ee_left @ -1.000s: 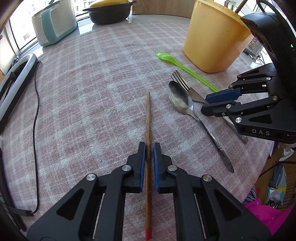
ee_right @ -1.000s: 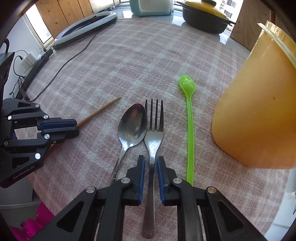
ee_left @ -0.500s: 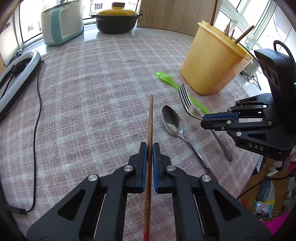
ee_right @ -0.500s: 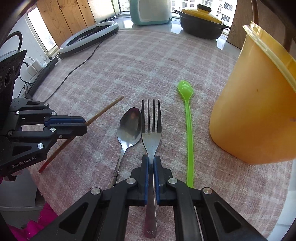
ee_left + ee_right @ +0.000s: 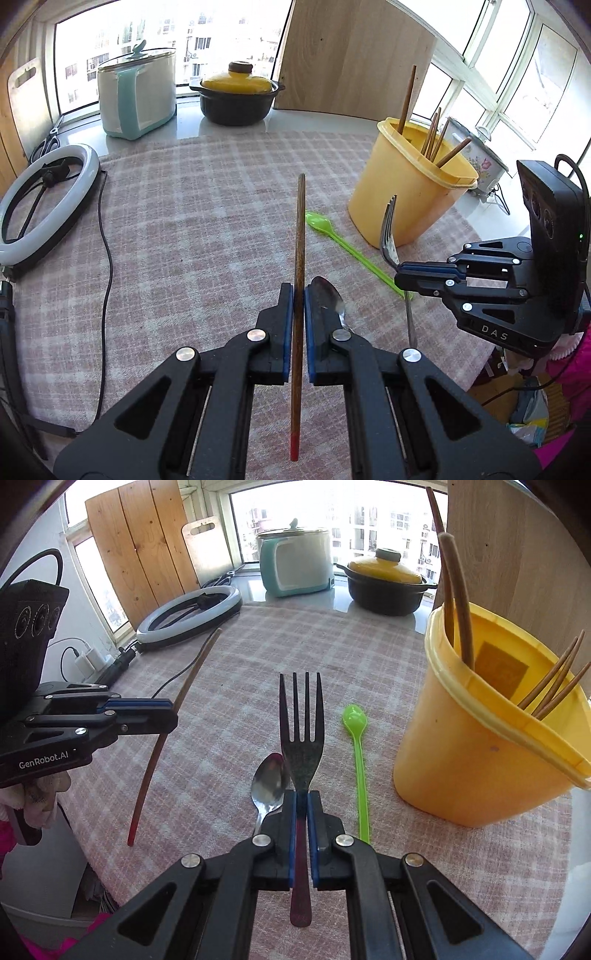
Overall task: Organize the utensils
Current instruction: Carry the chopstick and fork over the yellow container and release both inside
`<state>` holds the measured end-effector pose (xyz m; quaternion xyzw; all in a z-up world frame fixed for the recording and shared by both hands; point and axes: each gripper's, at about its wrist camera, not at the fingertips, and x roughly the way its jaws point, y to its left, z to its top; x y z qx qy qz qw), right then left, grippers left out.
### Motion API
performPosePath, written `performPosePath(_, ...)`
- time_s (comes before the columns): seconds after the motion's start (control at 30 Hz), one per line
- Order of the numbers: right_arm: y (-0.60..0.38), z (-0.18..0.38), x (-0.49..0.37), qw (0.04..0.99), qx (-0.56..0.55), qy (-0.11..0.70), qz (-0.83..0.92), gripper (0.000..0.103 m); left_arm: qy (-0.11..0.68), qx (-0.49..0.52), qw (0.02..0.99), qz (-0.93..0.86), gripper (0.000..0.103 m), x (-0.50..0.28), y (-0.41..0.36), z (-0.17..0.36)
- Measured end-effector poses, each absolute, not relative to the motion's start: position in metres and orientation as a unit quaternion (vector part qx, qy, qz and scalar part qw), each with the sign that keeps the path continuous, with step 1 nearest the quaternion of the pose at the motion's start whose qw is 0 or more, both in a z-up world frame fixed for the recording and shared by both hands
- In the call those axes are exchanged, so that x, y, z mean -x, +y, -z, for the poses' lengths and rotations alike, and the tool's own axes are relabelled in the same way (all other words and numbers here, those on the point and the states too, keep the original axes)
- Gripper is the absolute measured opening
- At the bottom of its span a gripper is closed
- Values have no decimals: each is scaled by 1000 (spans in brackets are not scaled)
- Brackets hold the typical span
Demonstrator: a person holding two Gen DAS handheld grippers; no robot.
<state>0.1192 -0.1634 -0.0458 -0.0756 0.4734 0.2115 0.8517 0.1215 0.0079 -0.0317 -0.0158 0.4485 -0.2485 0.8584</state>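
Observation:
My left gripper (image 5: 298, 291) is shut on a brown wooden chopstick (image 5: 300, 236) with a red end, held above the checked cloth. In the right wrist view that left gripper (image 5: 168, 716) and its chopstick (image 5: 192, 672) hang at the left. My right gripper (image 5: 302, 797) is shut on the handle of a metal fork (image 5: 301, 720), tines pointing away, lifted off the cloth. In the left wrist view this right gripper (image 5: 400, 269) and fork (image 5: 388, 229) sit at the right. A metal spoon (image 5: 269, 779) and a green plastic spoon (image 5: 356, 738) lie on the cloth. The yellow holder (image 5: 480, 746) with several chopsticks stands at the right.
A ring light (image 5: 48, 203) with its black cable (image 5: 105, 251) lies at the left of the table. A teal and white cooker (image 5: 136, 96) and a black pot with a yellow lid (image 5: 236, 96) stand at the back. Wooden boards (image 5: 136, 550) lean by the window.
Both grippers rose and tipped up, lifting the chopstick and the fork off the cloth. The right gripper's jaws closed on the fork handle. The metal spoon stayed on the cloth.

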Motion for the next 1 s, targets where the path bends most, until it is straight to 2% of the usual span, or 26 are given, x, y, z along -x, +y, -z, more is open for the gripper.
performPosePath(0.47, -152, 18, -87, 885, 116, 394, -218, 3, 413, 11, 872, 262, 4, -114, 0, 4)
performPosePath(1.0, -156, -1, -82, 901, 117, 359, -214, 3, 392, 7, 881, 265, 4, -115, -3, -15)
